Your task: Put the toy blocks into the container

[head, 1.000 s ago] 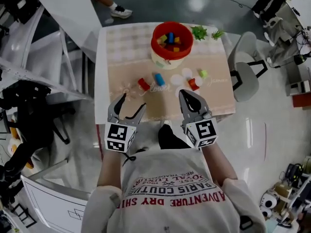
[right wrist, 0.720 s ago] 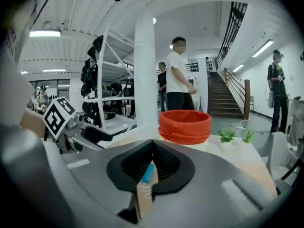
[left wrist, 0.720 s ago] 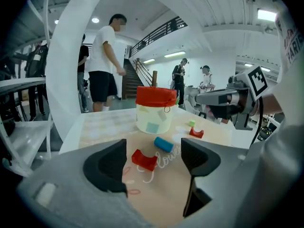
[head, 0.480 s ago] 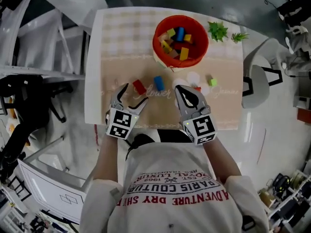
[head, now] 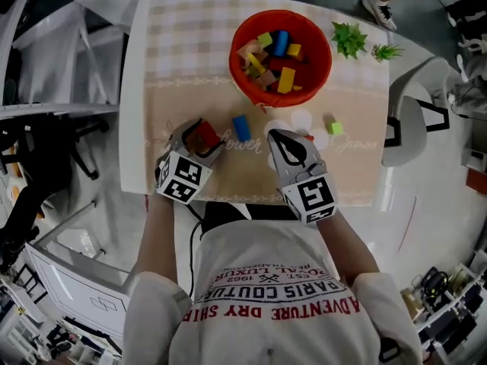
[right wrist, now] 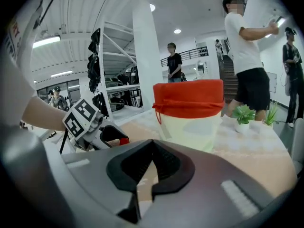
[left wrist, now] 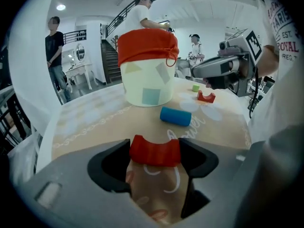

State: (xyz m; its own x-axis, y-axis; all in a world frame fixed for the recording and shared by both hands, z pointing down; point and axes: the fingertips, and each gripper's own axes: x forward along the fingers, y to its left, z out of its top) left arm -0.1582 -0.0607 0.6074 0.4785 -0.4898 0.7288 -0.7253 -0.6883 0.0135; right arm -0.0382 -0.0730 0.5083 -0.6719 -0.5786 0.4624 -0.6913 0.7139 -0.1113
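Observation:
A red arch block (head: pixel 204 135) (left wrist: pixel 154 151) lies on the beige mat between the jaws of my left gripper (head: pixel 199 137) (left wrist: pixel 154 155). The jaws are closing and both pads touch the block's ends. My right gripper (head: pixel 286 144) (right wrist: pixel 142 191) hovers over the mat's middle, shut on nothing. A blue cylinder (head: pixel 241 128) (left wrist: pixel 175 116) lies between the two grippers. A small red arch (head: pixel 307 137) (left wrist: pixel 206 97) and a green block (head: pixel 332 126) (left wrist: pixel 195 88) lie right of the right gripper. The red-rimmed container (head: pixel 236 48) (left wrist: pixel 147 75) (right wrist: pixel 189 113) at the back holds several blocks.
Two small green plants (head: pixel 350 38) stand at the table's back right corner. A grey chair (head: pixel 411 128) is beside the table's right edge. The white table (head: pixel 131 128) ends just left of the left gripper. People stand in the room behind the table.
My left gripper has moved forward onto the red arch block, which now sits between its jaws. The right gripper has shifted a little forward. The head camera has come nearer the table.

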